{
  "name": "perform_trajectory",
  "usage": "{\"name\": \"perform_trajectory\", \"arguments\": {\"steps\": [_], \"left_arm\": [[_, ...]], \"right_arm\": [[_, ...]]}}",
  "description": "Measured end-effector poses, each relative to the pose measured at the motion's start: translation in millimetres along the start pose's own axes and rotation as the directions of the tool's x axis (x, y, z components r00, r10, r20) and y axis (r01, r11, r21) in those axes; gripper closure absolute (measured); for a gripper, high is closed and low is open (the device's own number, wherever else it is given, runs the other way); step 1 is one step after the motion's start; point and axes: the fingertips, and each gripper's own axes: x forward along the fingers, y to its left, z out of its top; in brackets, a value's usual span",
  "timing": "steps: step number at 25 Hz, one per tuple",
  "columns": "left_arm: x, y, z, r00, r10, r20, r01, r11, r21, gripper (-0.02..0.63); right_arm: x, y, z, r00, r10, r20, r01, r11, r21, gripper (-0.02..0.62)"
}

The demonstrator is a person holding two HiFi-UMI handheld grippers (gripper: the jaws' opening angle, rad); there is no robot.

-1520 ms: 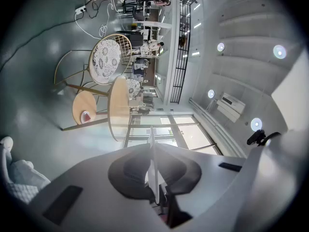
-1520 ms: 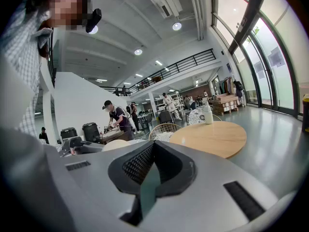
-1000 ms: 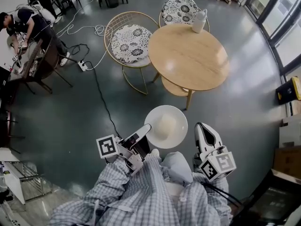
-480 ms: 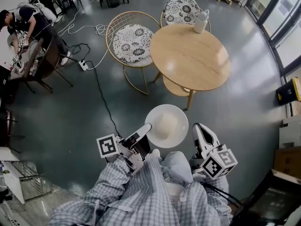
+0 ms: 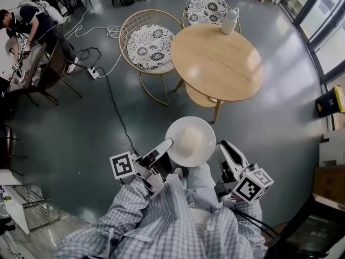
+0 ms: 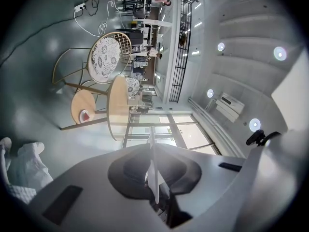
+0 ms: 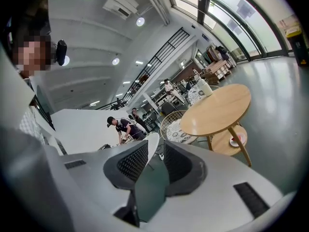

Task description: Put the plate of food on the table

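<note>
A white plate point(image 5: 186, 151) with a pale mound of food point(image 5: 192, 138) hangs level above the floor, just short of the round wooden table point(image 5: 215, 63). My left gripper point(image 5: 166, 145) is shut on the plate's left rim; in the left gripper view that plate point(image 6: 154, 175) shows edge-on between the jaws. My right gripper point(image 5: 221, 147) is at the plate's right rim. In the right gripper view the jaws stand apart with the plate's white rim point(image 7: 151, 146) in the gap of the right gripper point(image 7: 154, 159).
A white jug point(image 5: 229, 21) stands at the table's far edge, and a lower shelf point(image 5: 198, 98) sits under the top. Two wire chairs with patterned cushions point(image 5: 148, 45) point(image 5: 204, 7) flank the table. Cables point(image 5: 115, 111) cross the floor. People work at desks point(image 5: 27, 23) far left.
The plate has moved slightly forward toward the table. My right gripper has closed in from the side to the plate's right rim.
</note>
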Motion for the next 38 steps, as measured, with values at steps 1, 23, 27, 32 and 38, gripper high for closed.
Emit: {"name": "perform_trajectory", "arguments": {"steps": [1,23,27,32,38], "left_arm": [[0.9,0.1,1.6,1.000,-0.002,0.004,0.002,1.000,-0.002,0.580],[79.8,16.2,56.1,0.993,0.026,0.113,-0.028,0.999,0.019,0.578],[99.8,19.7,64.9,0.989,0.033,0.147,-0.036,0.999,0.018,0.580],[129.4,24.3,75.4,0.984,0.043,0.176,-0.047,0.999,0.020,0.580],[159.9,37.8,84.4,0.978,0.057,0.199,-0.066,0.997,0.038,0.580]], "right_arm": [[2.6,-0.2,-1.2,1.000,0.005,-0.010,-0.005,1.000,0.004,0.512],[86.6,-55.6,50.9,0.976,0.105,-0.193,-0.119,0.991,-0.062,0.517],[102.1,-71.7,68.6,0.969,0.129,-0.212,-0.145,0.988,-0.061,0.523],[120.2,-94.7,90.4,0.960,0.146,-0.239,-0.164,0.985,-0.058,0.525],[136.4,-124.9,106.5,0.946,0.159,-0.283,-0.183,0.981,-0.062,0.525]]}}
